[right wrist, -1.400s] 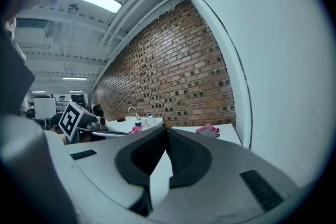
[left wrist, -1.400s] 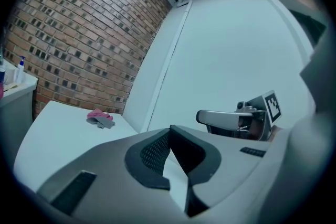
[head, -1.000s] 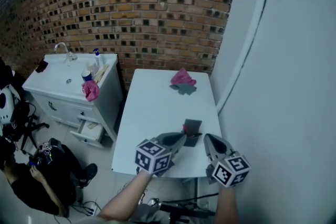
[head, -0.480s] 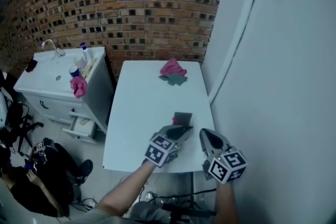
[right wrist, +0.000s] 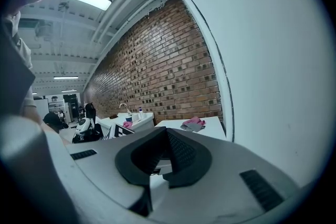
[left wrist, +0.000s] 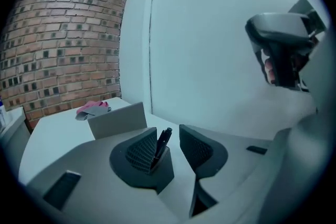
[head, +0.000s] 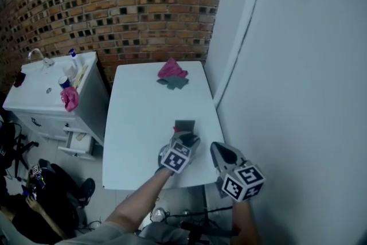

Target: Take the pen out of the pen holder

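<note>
Closest to me, the person's two arms (head: 143,203) reach out over the near edge of the white bench (head: 137,123). The right tool (head: 215,148) is to the right of the pen holder (head: 185,125) and a bit nearer to me than it is. It sits by the bench's right edge, close to the white wall (head: 298,66). Its two jaws are pressed together at the tips.

The left tool (head: 184,139) is just in front of the pen holder, low over the bench and tipped down a little. Its jaws are spreading apart right now. The black pen (left wrist: 160,147) is out of the pen holder and stands between those jaws. It leans on the bumpy pad of one jaw. The other pad is not touching it.

The pen holder is a small dark grey box. It stands on the bench, nearer the right edge than the left.

Far past the pen holder, at the back end of the bench, a pink cloth (head: 172,69) lies touching a grey cloth (head: 174,82).

Off to the left of the pen holder, away from the bench, stands a white sink cabinet (head: 51,94) with a tap (head: 35,54) on top. One drawer is pulled open.

Behind everything is a brick wall (head: 114,3).
</note>
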Motion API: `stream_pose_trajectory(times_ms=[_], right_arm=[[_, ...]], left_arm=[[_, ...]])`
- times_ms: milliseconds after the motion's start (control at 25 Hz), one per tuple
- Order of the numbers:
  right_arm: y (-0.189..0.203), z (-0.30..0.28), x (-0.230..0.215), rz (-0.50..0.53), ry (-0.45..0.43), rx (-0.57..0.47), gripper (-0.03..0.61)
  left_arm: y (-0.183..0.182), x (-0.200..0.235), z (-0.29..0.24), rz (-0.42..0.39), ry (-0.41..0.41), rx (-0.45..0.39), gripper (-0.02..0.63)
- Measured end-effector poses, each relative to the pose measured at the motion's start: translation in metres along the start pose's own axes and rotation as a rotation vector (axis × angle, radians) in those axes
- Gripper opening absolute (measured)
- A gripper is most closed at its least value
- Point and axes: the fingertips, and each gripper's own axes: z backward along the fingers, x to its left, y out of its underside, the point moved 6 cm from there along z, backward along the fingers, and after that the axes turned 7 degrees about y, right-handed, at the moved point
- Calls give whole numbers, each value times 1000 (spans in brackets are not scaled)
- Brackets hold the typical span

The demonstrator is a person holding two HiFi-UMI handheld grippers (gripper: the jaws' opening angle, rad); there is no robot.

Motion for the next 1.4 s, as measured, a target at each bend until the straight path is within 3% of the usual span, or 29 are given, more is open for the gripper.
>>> stream_pose_trajectory(times_ms=[240,520,960,1400], right_arm=[[-2,7,-6,-3,12,8,-8],[-9,11,-11,-19,19,-7,-8],[-18,5,9,-6,-31,-53,-8],[-25,2,35,-15,-78,-111,-8]], left_arm=[[4,6,-16,-92,-55,87,102],[-13,10,1,-108,-100,32,66],[-59,25,93,94,-92,-295,64],[-67,20,183,260,-44,-522,63]])
